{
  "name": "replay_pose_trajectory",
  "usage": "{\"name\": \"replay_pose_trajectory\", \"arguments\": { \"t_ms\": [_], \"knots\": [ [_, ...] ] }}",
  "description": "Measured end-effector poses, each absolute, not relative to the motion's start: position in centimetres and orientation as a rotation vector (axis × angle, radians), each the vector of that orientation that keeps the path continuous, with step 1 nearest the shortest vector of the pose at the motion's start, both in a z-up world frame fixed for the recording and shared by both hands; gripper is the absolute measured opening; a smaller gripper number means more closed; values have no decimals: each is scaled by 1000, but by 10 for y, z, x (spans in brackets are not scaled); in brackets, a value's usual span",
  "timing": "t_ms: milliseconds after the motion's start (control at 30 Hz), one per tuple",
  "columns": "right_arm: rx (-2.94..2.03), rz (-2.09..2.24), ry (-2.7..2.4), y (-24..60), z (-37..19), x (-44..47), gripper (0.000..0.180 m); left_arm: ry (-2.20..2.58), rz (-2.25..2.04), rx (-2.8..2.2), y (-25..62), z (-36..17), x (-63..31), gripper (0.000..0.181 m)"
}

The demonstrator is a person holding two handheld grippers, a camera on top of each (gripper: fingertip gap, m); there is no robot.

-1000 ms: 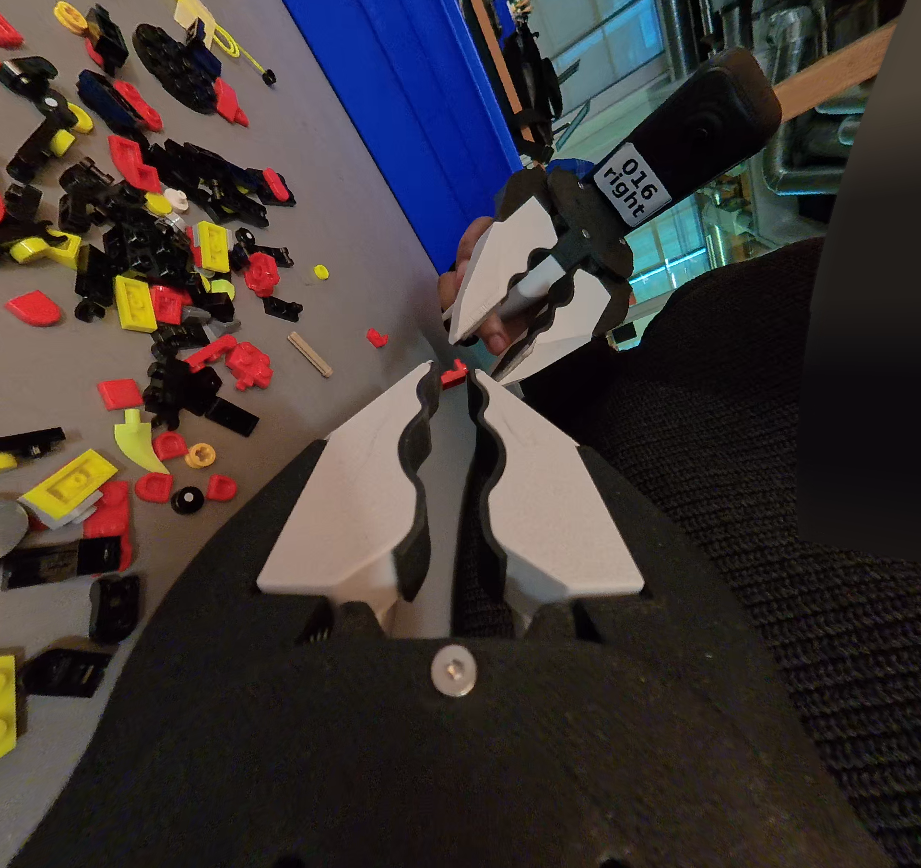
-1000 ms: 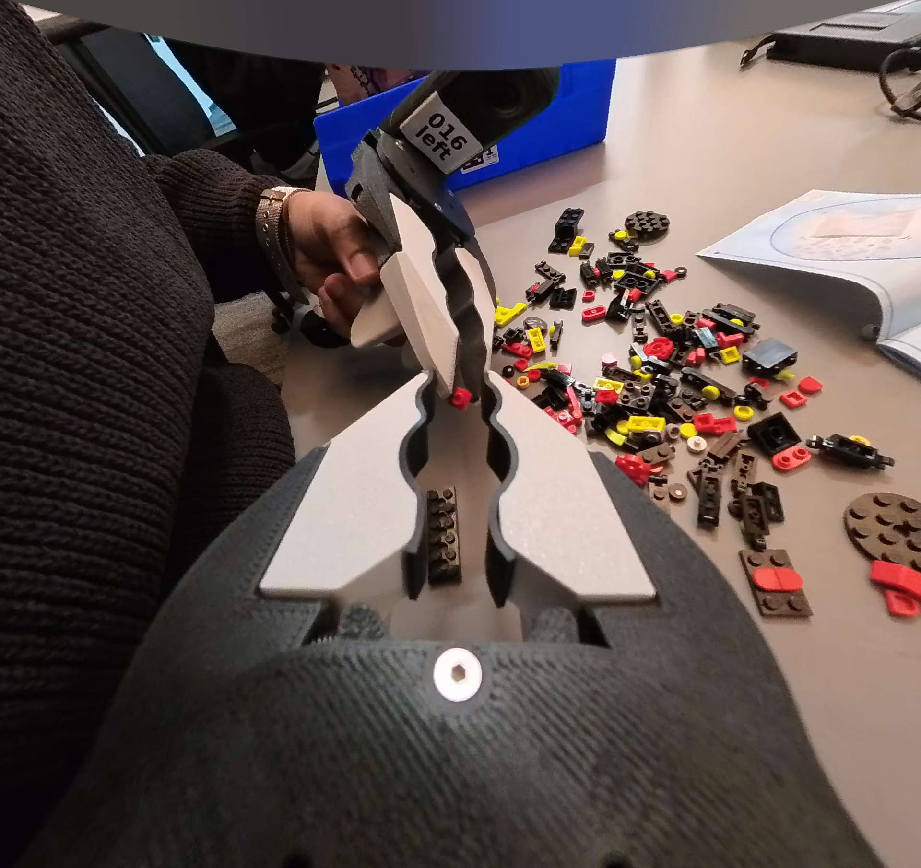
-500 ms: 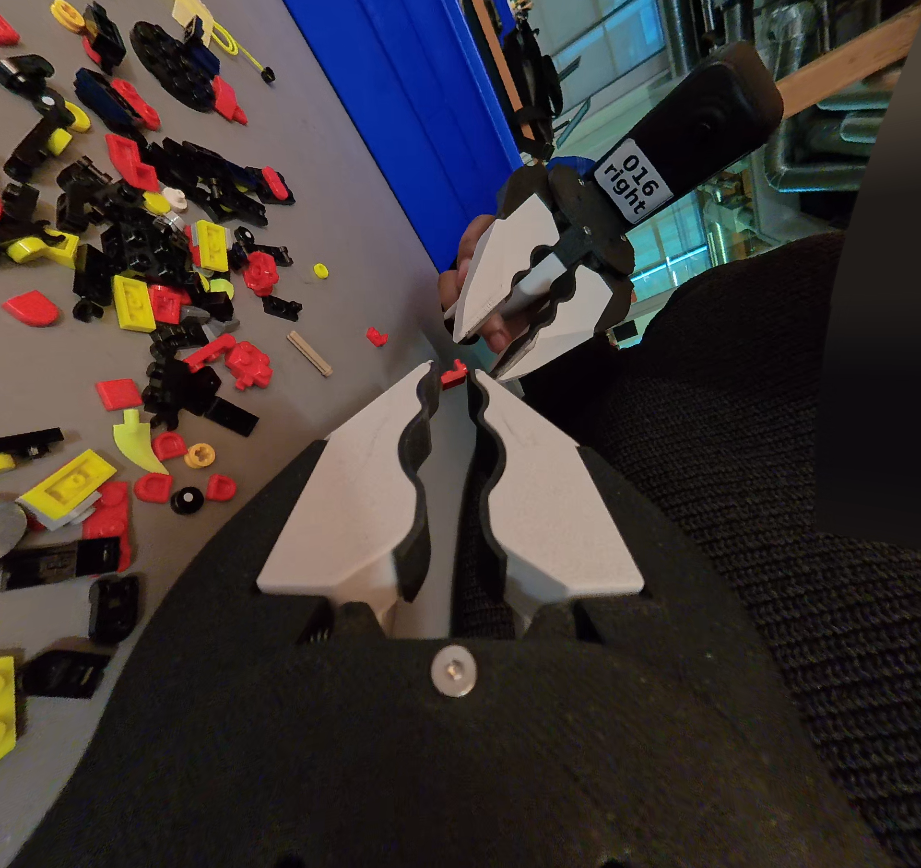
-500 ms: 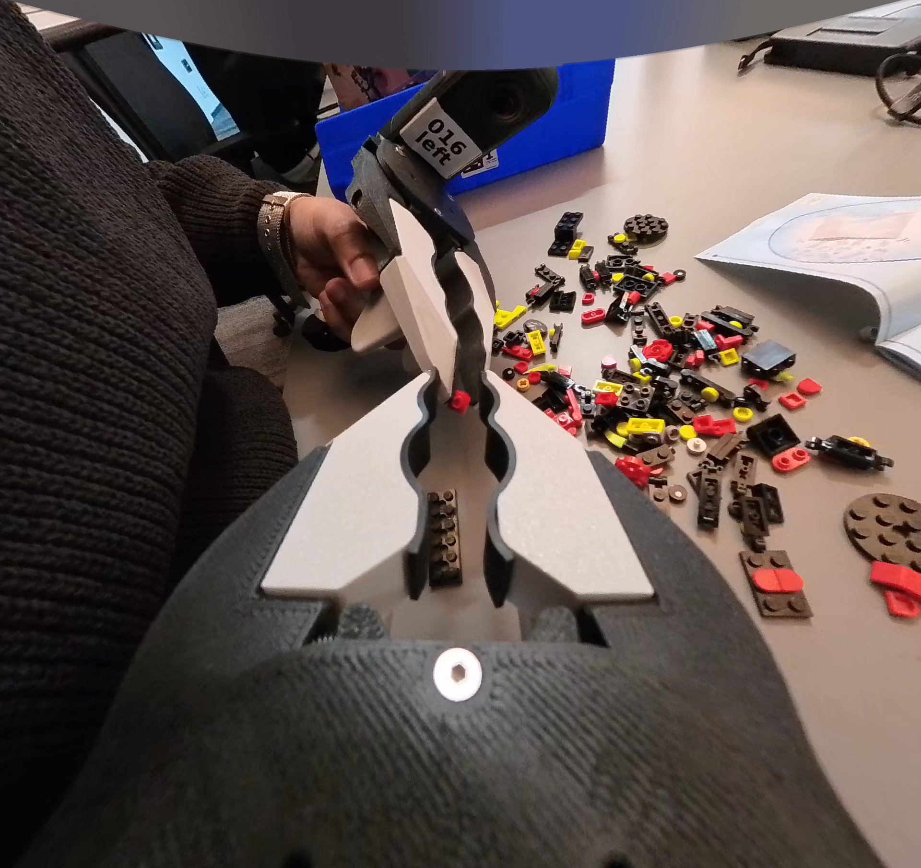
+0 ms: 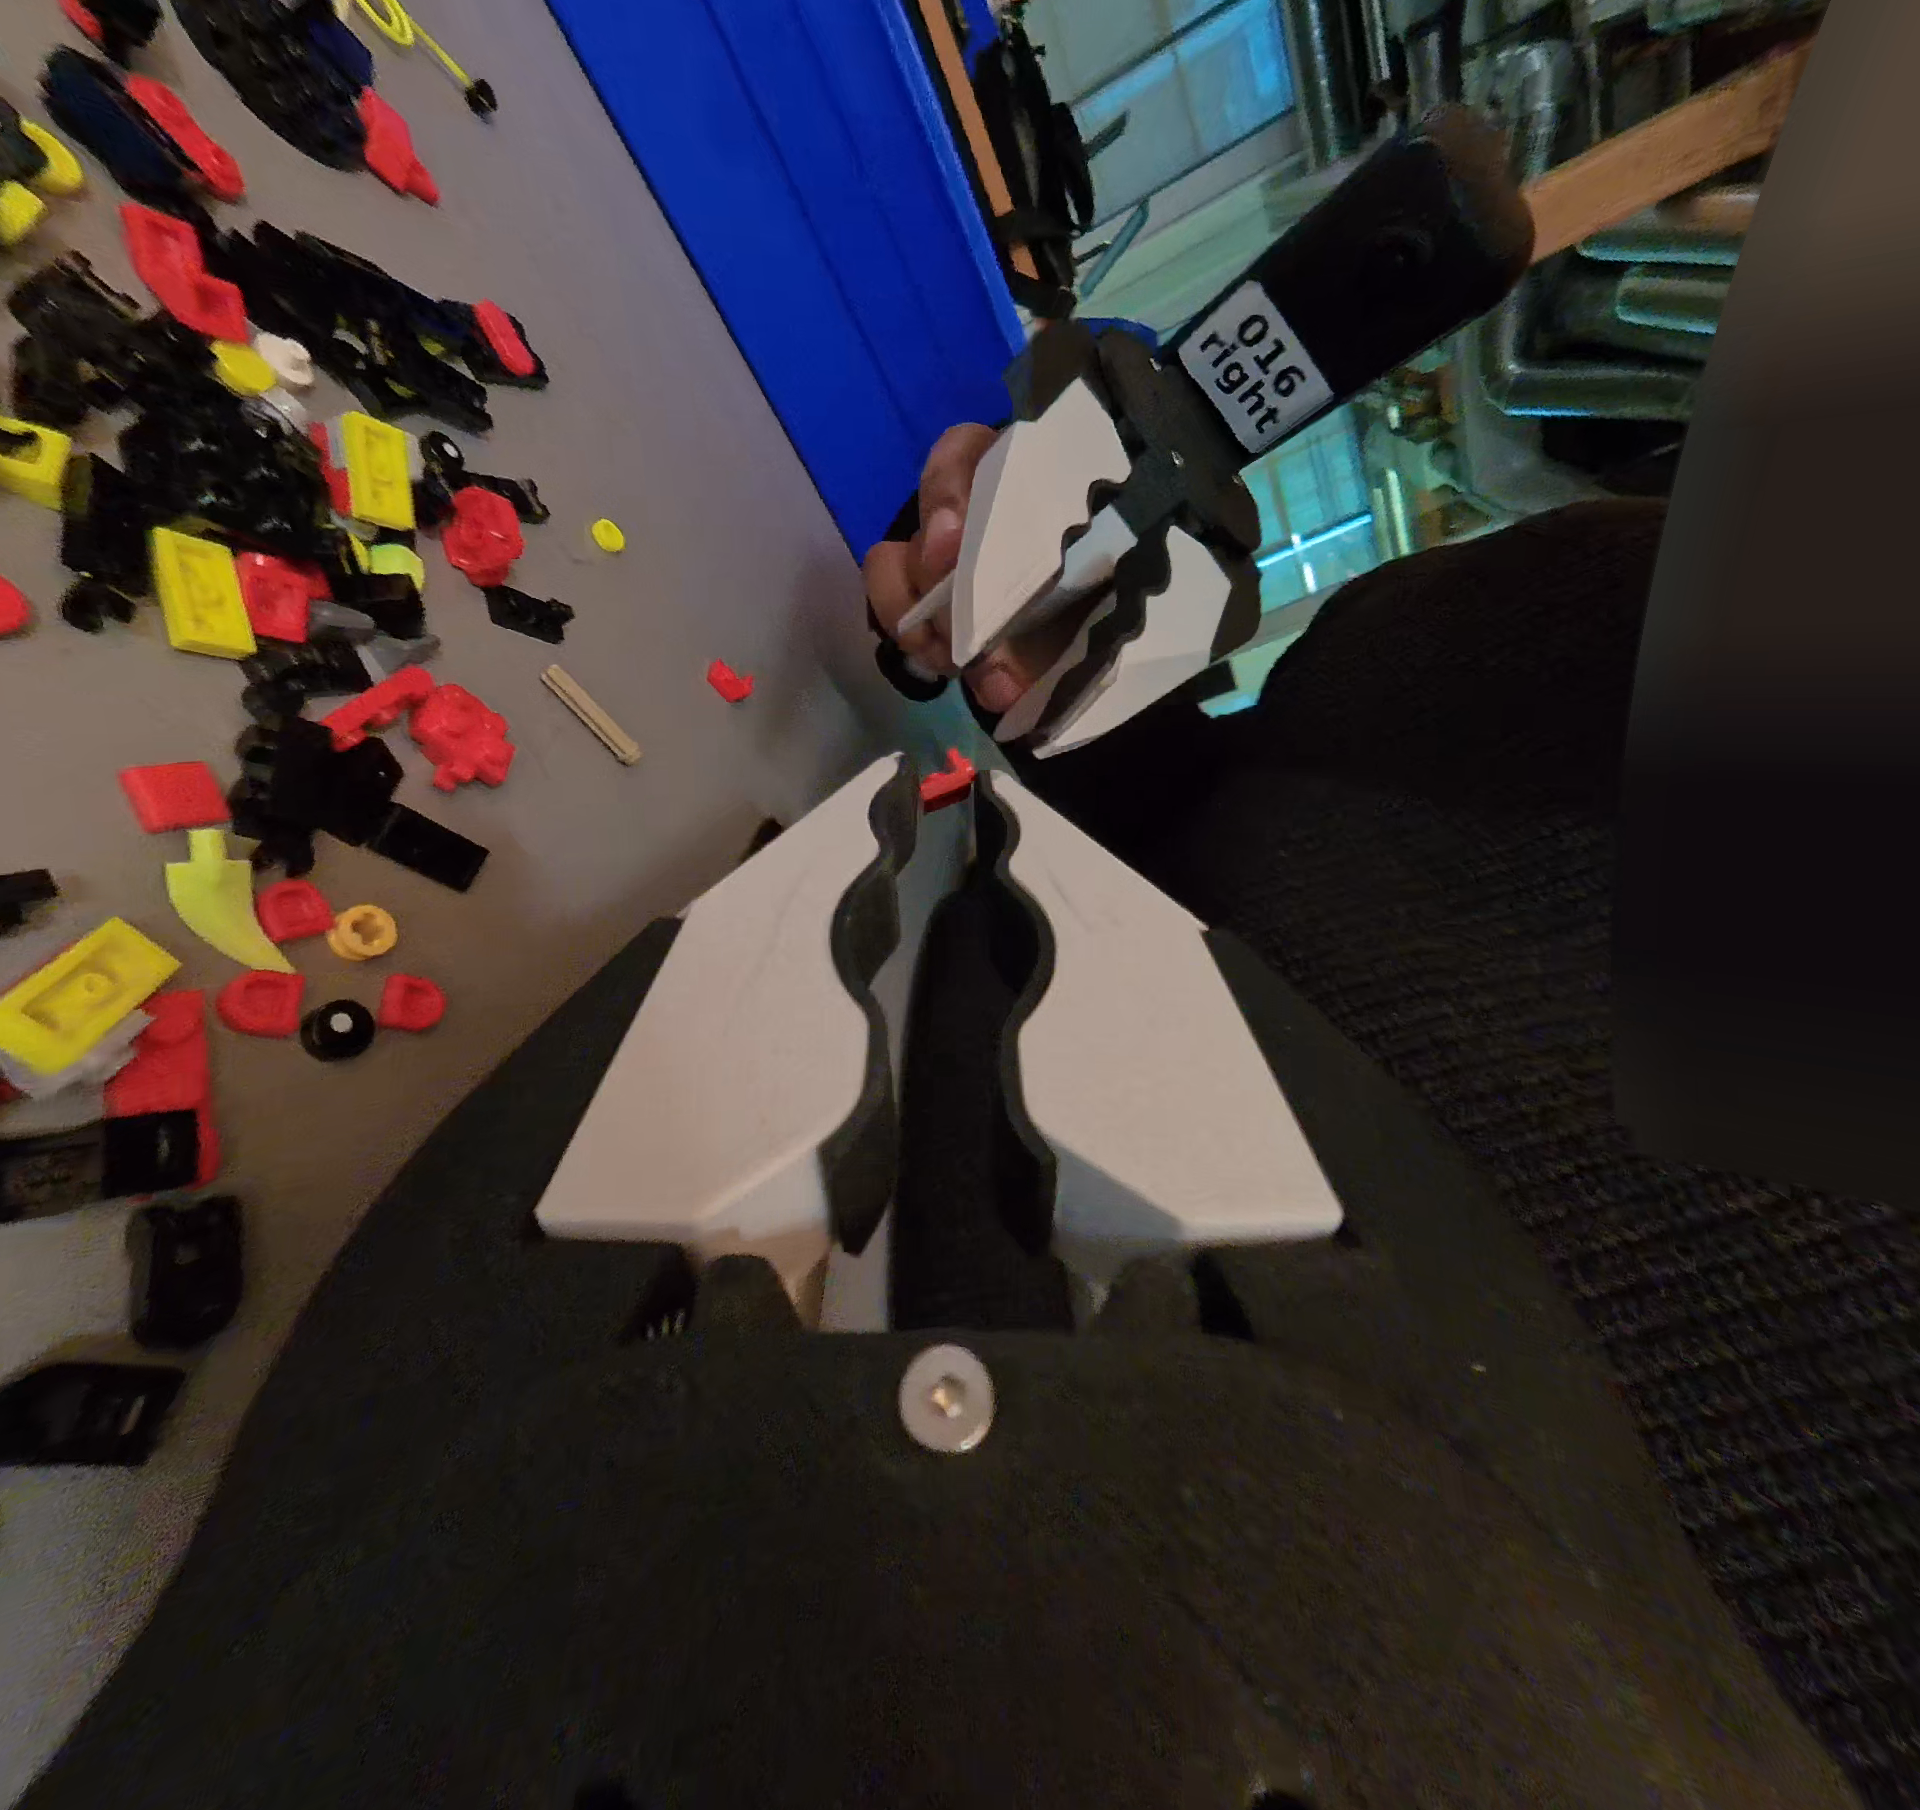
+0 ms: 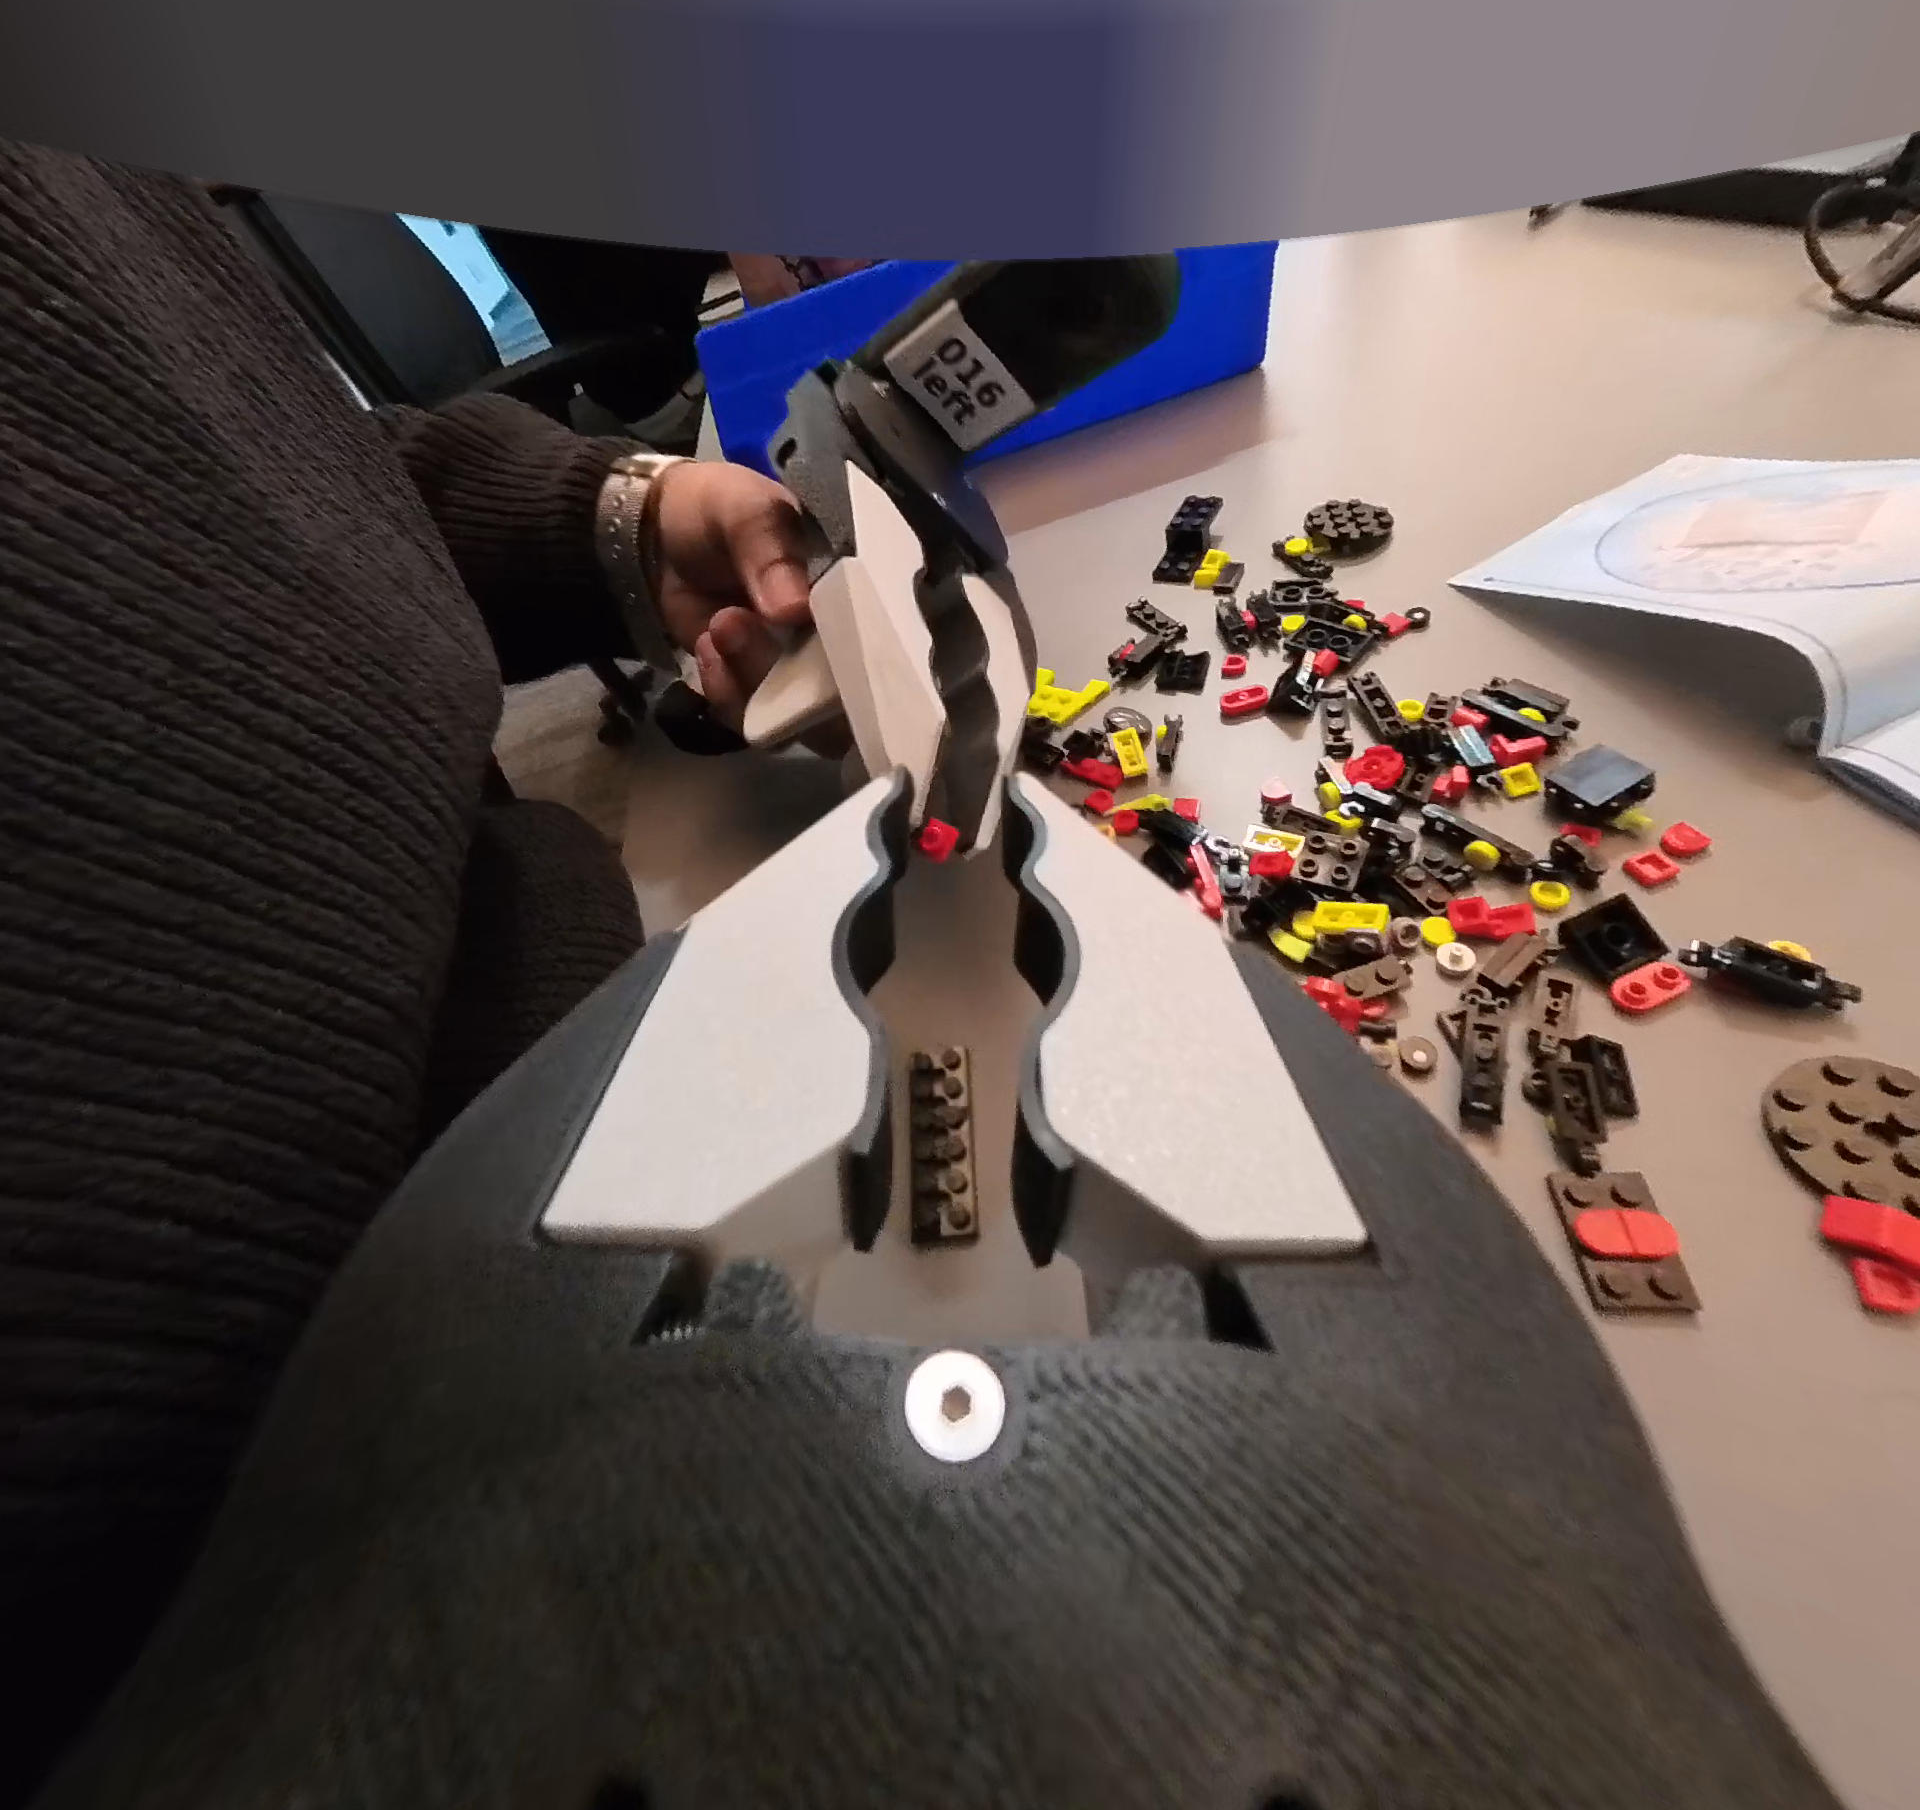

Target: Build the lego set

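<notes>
My left gripper (image 5: 945, 786) is shut on a small red piece (image 5: 948, 781), pinched at its fingertips and held in the air near the table's edge. In the right wrist view the left gripper (image 6: 951, 830) points down with the red piece (image 6: 935, 838) at its tip, right between my right gripper's fingertips. My right gripper (image 6: 956, 792) is open and empty. It also shows in the left wrist view (image 5: 1023, 721), just beyond the red piece. A dark brown long plate (image 6: 943, 1147) lies on the table below the right gripper.
A pile of loose red, yellow and black pieces (image 6: 1351, 877) covers the grey table (image 5: 644, 389). A blue bin (image 5: 790, 202) stands behind. An open instruction booklet (image 6: 1714, 597) lies at the right. A round dark plate (image 6: 1860, 1126) is near the right edge. A person's dark sweater (image 6: 208, 721) fills the left. Both grippers' tips are close together, under 4 cm apart.
The right gripper has drawn back a little from the left gripper's tip and its jaws look slightly wider. The left gripper still holds the red piece in about the same place.
</notes>
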State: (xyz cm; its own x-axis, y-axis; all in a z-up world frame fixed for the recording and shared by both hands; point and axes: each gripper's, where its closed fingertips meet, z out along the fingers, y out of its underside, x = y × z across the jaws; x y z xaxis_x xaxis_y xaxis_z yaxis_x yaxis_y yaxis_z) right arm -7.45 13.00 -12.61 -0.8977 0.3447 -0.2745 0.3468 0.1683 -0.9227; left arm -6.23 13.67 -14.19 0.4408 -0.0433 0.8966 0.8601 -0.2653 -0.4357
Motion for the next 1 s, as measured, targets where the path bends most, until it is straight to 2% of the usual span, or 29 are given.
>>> {"name": "replay_pose_trajectory", "arguments": {
  "t_ms": [167,867,1000],
  "knots": [
    [701,-1930,2395,131,-122,-75,21,-741,-1098,-1525,133,-134,-65,8],
    [523,-1882,2488,122,-128,-58,16,-718,-1219,-1460,131,-125,-58,7],
    [458,-1905,2507,119,-125,-53,11,-690,-1255,-1465,131,-123,-51,7]
  ]
}}
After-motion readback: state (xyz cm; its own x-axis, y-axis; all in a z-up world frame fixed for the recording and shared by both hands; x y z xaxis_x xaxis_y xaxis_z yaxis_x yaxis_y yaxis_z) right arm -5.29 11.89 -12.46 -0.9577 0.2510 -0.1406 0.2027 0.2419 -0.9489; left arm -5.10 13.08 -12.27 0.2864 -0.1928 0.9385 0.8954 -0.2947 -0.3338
